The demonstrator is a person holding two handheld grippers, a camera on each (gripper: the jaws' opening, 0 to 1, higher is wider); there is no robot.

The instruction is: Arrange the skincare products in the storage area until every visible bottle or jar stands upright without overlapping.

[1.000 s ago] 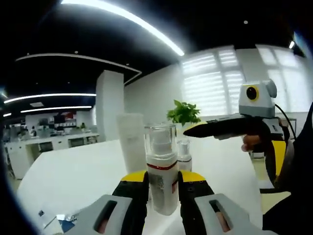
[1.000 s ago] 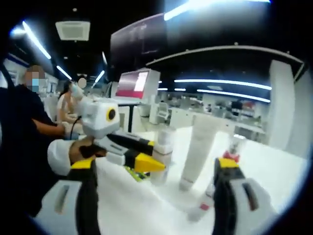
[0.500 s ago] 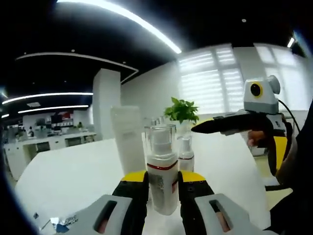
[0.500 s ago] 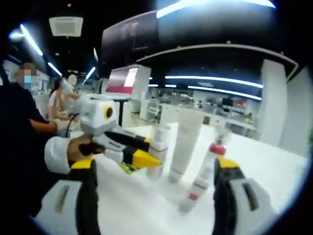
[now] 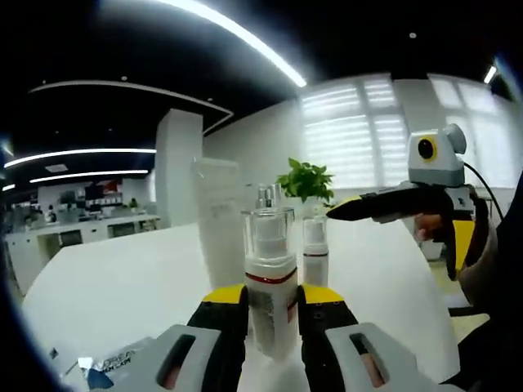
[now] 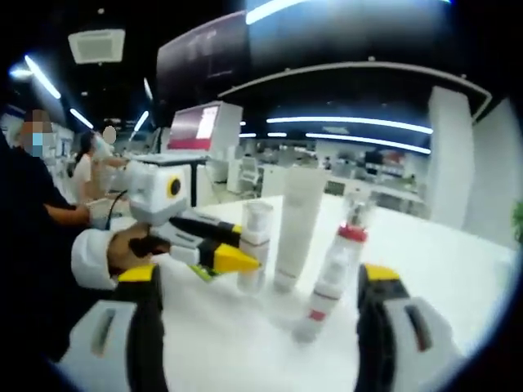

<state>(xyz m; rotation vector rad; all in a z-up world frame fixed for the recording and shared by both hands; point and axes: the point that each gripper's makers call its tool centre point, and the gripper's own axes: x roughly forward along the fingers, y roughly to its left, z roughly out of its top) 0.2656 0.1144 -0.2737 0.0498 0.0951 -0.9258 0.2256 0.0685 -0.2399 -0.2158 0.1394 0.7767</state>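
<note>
1. The left hand-held gripper point(image 5: 272, 314) clamps one clear-capped pump bottle point(image 5: 270, 282) upright on the white surface point(image 5: 122, 286).
2. The right hand-held gripper point(image 6: 257, 306) gapes wide, holding nothing.
3. Ahead of it: one tall tube point(image 6: 296, 224) and one tilted red-collared bottle point(image 6: 331, 278).

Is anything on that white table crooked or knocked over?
Yes. In the right gripper view the small red-collared spray bottle leans sideways, while the tall white tube and the clear-capped pump bottle beside it stand upright.

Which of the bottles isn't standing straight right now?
The red-collared spray bottle between the right claw's jaws: it leans, while the white tube and the pump bottle beside it stand upright.
</note>
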